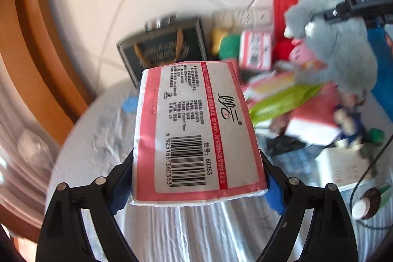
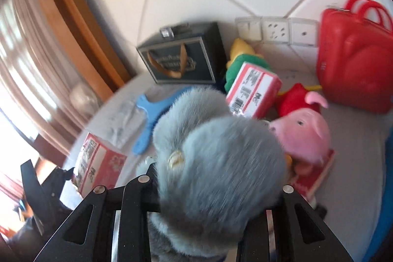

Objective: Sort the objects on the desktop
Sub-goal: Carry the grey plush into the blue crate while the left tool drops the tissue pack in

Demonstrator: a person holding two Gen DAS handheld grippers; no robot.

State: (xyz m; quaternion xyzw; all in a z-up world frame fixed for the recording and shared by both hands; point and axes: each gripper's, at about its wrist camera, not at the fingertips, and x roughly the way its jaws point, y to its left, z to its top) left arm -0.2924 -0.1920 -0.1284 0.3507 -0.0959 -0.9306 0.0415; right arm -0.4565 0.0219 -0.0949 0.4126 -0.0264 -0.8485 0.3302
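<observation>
Right now both claws are loaded. Left claw [image 1: 199, 186] is clamped on a tissue pack [image 1: 196, 129], fingers on its two long sides near the close end, pack sticking out forward, barcode face up, lifted clear of the worktop [image 1: 98, 139]. Right claw [image 2: 216, 188] is closed around a grey plush toy [image 2: 216, 158]; fur fills the gap and hides the fingertips. In the left view the same toy hangs from that claw at upper right, above the clutter.

Step in hand, as a guess: carry each item to its own group. The pack is held by one end only, so keep it level and move slow or it may sag or slip. Soft toy: keep the squeeze firm, fur compresses.

Mid worktop: a second tissue pack [image 2: 253, 90] leans on a green-and-yellow plush [image 2: 240, 60], a pink pig plush [image 2: 302, 136] lies on a red box [image 2: 316, 176], and a blue plastic piece [image 2: 152, 112] lies flat at left. Tissues probably belong beside that second pack, plush beside the pig. Set down before opening, don't drop.

Far back: dark box with tan handle [image 2: 184, 58] at the wall, red plastic case [image 2: 353, 60] far right, wall sockets [image 2: 275, 30] between.
</observation>
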